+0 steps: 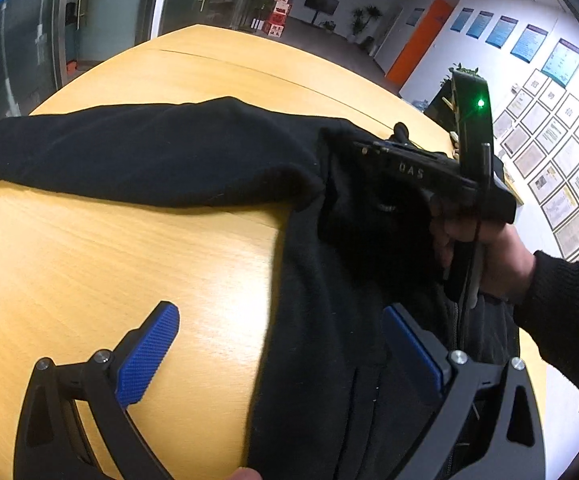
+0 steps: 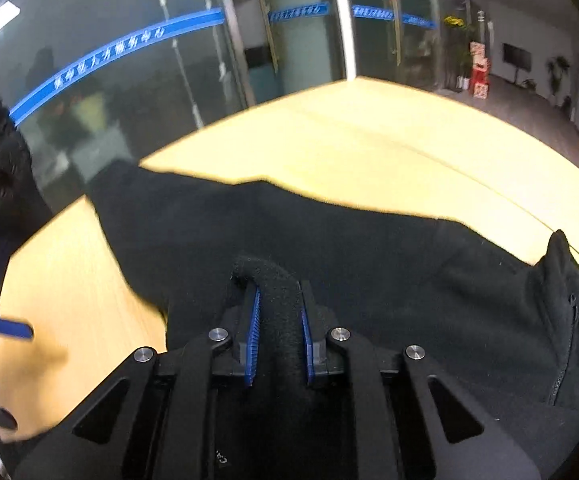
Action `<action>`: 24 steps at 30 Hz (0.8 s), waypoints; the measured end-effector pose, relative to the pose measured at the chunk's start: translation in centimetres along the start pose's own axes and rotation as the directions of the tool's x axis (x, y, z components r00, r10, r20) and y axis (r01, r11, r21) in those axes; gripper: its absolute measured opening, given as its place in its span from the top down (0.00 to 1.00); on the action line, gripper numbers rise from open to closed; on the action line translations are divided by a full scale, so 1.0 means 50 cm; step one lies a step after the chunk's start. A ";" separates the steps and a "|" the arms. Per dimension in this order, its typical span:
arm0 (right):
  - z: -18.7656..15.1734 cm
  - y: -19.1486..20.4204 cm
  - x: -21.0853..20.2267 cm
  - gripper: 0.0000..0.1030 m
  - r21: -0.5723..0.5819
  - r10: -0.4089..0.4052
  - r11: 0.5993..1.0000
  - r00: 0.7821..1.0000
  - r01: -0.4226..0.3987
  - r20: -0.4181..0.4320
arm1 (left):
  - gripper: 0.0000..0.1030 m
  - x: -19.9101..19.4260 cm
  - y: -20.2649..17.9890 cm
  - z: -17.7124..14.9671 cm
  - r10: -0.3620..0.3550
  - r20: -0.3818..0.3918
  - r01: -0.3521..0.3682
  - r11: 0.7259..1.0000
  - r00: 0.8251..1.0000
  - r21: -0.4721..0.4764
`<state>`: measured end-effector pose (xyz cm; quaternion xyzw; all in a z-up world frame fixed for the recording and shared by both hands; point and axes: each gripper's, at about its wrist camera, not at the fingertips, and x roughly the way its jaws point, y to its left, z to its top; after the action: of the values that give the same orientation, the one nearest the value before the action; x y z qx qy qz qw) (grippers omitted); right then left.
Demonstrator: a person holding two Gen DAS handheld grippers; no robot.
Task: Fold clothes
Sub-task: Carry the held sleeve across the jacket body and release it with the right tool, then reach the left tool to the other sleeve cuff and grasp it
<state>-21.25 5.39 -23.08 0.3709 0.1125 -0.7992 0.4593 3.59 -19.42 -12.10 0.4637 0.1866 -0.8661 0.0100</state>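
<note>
A black fleece jacket [image 1: 329,280] lies on the yellow wooden table [image 1: 89,260], one sleeve [image 1: 129,156] stretched out to the left. My left gripper [image 1: 285,344] is open and hovers low over the jacket's left edge; its left pad is over bare wood and its right pad over cloth. In the right wrist view my right gripper [image 2: 279,308] is shut on a raised fold of the jacket [image 2: 369,264], the blue pads pinching the cloth. The jacket's collar and zipper [image 2: 565,360] lie to the right.
A hand in a dark sleeve [image 1: 497,256] holds the right gripper above the jacket. Bare table stretches beyond the sleeve [image 2: 369,140]. Glass doors [image 2: 169,60] stand behind the table, and a wall of framed papers [image 1: 561,152] is at right.
</note>
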 end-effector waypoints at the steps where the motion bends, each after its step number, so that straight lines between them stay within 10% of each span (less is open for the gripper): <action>1: -0.008 -0.004 0.019 0.77 0.003 -0.012 1.000 0.999 0.013 -0.031 | 0.00 0.000 0.003 0.000 0.001 -0.002 -0.001 1.000 1.000 -0.003; 4: -0.036 -0.010 0.070 0.60 0.004 -0.058 0.998 0.990 0.059 -0.125 | 0.00 -0.001 0.007 -0.001 0.009 -0.012 -0.009 1.000 1.000 -0.001; 9: -0.059 -0.050 -0.072 0.18 0.146 -0.082 0.986 0.997 0.079 0.010 | 0.00 0.003 0.004 0.000 0.003 -0.016 -0.003 1.000 1.000 0.004; 15: -0.207 -0.192 -0.259 0.14 0.305 -0.231 0.923 0.972 0.233 -0.042 | 0.00 0.014 -0.017 0.008 -0.013 -0.013 0.013 1.000 1.000 0.011; 20: -0.312 -0.277 -0.251 0.15 0.290 -0.339 0.869 0.910 0.400 -0.239 | 0.00 0.033 -0.045 0.020 -0.025 -0.018 0.026 1.000 1.000 0.016; 24: -0.234 -0.218 -0.234 0.16 0.233 -0.281 0.927 0.956 0.293 -0.086 | 0.00 0.036 -0.064 0.024 -0.027 -0.012 0.027 0.999 1.000 0.019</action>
<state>-20.92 25.12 -24.87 0.4241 0.0783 -0.8559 0.2854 0.97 -16.56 -11.96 0.4661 0.1845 -0.8652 -0.0074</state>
